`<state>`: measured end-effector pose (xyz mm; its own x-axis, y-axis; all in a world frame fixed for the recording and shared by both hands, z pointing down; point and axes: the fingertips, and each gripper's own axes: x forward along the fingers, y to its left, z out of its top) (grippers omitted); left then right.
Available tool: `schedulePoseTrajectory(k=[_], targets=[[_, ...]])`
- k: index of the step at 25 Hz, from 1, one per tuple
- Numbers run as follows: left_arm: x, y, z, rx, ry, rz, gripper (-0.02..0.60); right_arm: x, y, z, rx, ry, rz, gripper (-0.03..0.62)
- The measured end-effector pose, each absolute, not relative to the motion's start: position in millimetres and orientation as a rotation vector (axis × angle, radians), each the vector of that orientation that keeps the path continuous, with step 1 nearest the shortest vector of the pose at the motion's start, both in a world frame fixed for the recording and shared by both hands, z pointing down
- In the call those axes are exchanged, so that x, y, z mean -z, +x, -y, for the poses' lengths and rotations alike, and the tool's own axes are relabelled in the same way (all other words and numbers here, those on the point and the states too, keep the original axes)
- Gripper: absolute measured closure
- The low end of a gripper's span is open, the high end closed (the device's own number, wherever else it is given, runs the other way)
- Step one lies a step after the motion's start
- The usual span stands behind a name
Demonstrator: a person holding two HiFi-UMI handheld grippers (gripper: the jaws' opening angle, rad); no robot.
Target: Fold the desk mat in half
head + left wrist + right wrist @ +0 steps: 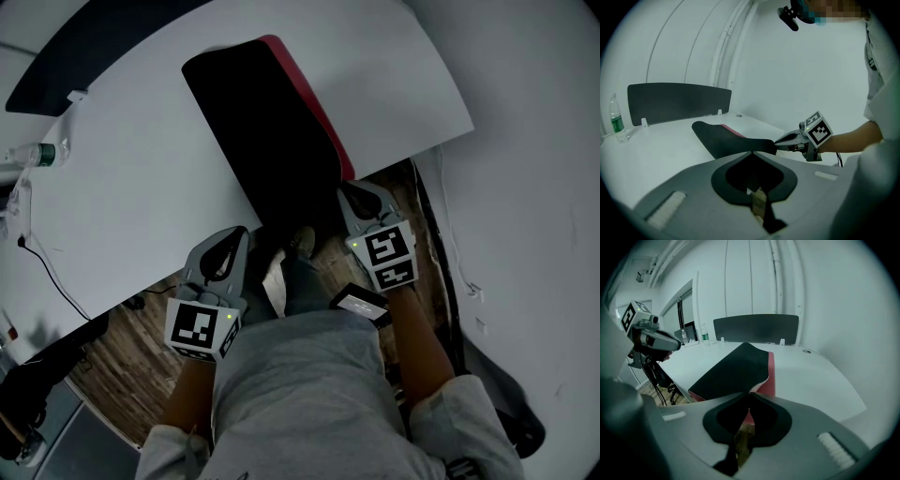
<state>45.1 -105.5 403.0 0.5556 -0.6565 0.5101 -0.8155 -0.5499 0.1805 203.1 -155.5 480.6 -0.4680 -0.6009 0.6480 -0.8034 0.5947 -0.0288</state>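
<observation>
The desk mat (272, 141) lies doubled over on the white table (141, 187), black side up, with a red strip (314, 98) showing along its right edge. My right gripper (345, 187) is at the mat's near right corner, shut on the black top layer (731, 371), whose stitched edge runs into the tips. In the left gripper view that corner hangs slightly above the table from the right gripper (778, 140). My left gripper (242, 232) is at the near left corner by the table's front edge, its jaws closed on the mat's edge (722, 138).
A water bottle (37, 153) stands at the table's far left, beside a dark divider panel (94, 47) along the back edge. A black cable (47, 272) hangs off the left side. The person's legs and shoes are over the wooden floor just below the front edge.
</observation>
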Motion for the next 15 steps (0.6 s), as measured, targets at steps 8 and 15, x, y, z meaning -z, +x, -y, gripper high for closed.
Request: schedulePoseTrajectory(k=[8, 15], targets=[[-410, 61, 107, -0.567, 2.386, 1.193, 0.562, -500, 216, 163, -0.489, 1.104, 2.215, 0.574], [-417, 62, 106, -0.579, 2.359, 1.206, 0.562, -521, 217, 166, -0.518, 1.081, 2.187, 0.574]])
